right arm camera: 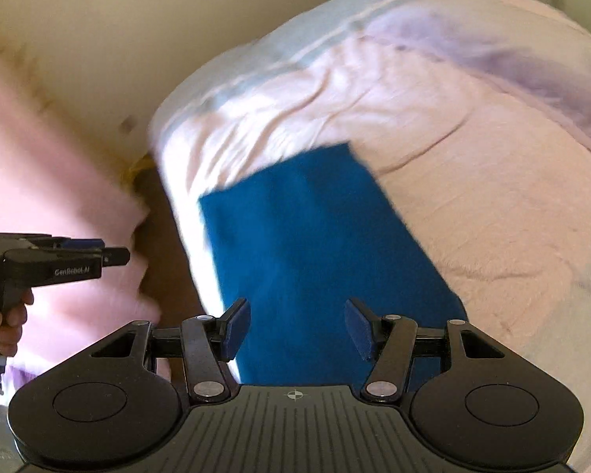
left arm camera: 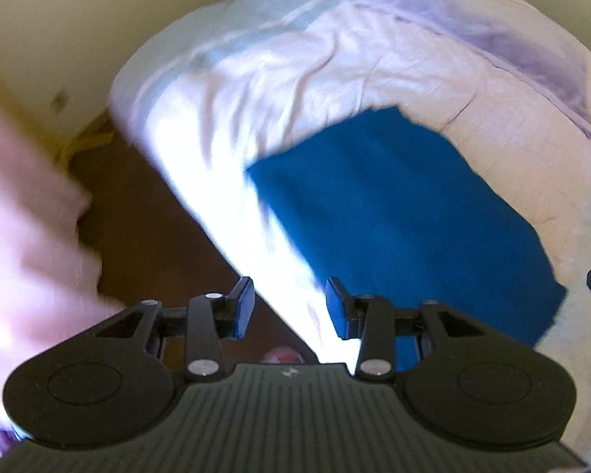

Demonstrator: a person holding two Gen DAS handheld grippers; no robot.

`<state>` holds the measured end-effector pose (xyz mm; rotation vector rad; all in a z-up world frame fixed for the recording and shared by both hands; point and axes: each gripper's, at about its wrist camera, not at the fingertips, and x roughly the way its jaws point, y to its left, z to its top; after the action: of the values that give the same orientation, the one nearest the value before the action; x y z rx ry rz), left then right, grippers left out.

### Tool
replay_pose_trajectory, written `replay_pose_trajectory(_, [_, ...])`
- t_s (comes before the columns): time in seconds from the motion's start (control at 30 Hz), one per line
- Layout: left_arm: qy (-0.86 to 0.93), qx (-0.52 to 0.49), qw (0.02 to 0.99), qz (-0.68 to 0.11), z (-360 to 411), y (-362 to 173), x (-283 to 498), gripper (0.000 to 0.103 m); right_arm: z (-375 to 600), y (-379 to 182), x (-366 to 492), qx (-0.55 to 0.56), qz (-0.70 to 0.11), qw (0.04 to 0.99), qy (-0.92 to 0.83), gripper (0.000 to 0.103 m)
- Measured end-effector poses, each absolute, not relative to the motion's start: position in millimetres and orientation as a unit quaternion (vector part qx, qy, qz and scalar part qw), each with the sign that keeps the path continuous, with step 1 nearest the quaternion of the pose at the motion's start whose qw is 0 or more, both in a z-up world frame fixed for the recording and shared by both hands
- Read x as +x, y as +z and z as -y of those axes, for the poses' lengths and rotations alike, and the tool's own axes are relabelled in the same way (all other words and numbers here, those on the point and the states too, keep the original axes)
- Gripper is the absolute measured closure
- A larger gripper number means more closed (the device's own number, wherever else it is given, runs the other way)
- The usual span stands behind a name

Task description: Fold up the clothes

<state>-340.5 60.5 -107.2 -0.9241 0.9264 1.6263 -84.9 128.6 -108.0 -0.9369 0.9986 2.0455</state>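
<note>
- My left hand-held gripper [left arm camera: 289,307] sits at the bottom centre of its frame, jaws parted a little with nothing between the blue pads; I'm looking down past them at the bed's edge
- The folded blue garment [left arm camera: 406,228] lies flat on the bed [left arm camera: 335,63], above and to the right of those pads in the left wrist view, well clear of them
- My right hand-held gripper [right arm camera: 297,329] has its jaws standing wider, also empty; in its own view the blue garment [right arm camera: 315,236] fills the gap behind the pads and runs up to mid-frame
- The bed cover is pale pink and wrinkled, with a purple patch toward the upper right
- Brown floor [left arm camera: 145,213] shows left of the bed
- A blurred pink cloth [right arm camera: 59,181] hangs at the left edge in both views
- At the left edge of the right wrist view I see a hand [right arm camera: 8,317] gripping the other gripper's handle
</note>
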Motion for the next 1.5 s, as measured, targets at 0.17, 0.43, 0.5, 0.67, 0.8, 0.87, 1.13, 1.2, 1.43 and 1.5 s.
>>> replay_pose_trajectory(0.17, [0.693, -0.415, 0.464, -0.363, -5, -107, -289, 0.067, -109, -112, -50, -0.416, -0.330, 0.275, 0.801, 0.046])
replay_pose_trajectory(0.43, [0.713, -0.438, 0.436, -0.331, 31, -113, -241, 0.067, -107, -132, -4, -0.435, -0.322, 0.241, 0.805, 0.046])
replay_pose_trajectory(0.5, [0.716, -0.443, 0.430, -0.326, 31, -119, -235, 0.067, -109, -138, 5, -0.440, -0.326, 0.233, 0.804, 0.046])
replay_pose_trajectory(0.67, [0.715, -0.463, 0.428, -0.301, 27, -143, -229, 0.064, -123, -160, 18, -0.454, -0.330, 0.211, 0.800, 0.046])
replay_pose_trajectory(0.8, [0.699, -0.513, 0.438, -0.236, 30, -184, -243, 0.063, -145, -191, 30, -0.447, -0.342, 0.204, 0.801, 0.046])
replay_pose_trajectory(0.87, [0.692, -0.539, 0.434, -0.208, 34, -210, -252, 0.063, -163, -212, 38, -0.438, -0.362, 0.208, 0.796, 0.046])
replay_pose_trajectory(1.13, [0.679, -0.600, 0.411, -0.097, 53, -290, -284, 0.060, -230, -307, 59, -0.396, -0.464, 0.177, 0.772, 0.046])
replay_pose_trajectory(1.2, [0.671, -0.615, 0.409, -0.065, 56, -306, -290, 0.059, -241, -325, 60, -0.384, -0.491, 0.171, 0.764, 0.046])
replay_pose_trajectory(1.43, [0.609, -0.664, 0.431, 0.056, 67, -350, -305, 0.060, -257, -372, 67, -0.312, -0.588, 0.103, 0.739, 0.046])
replay_pose_trajectory(1.5, [0.590, -0.673, 0.441, 0.070, 70, -357, -302, 0.062, -255, -375, 67, -0.316, -0.595, 0.081, 0.734, 0.046])
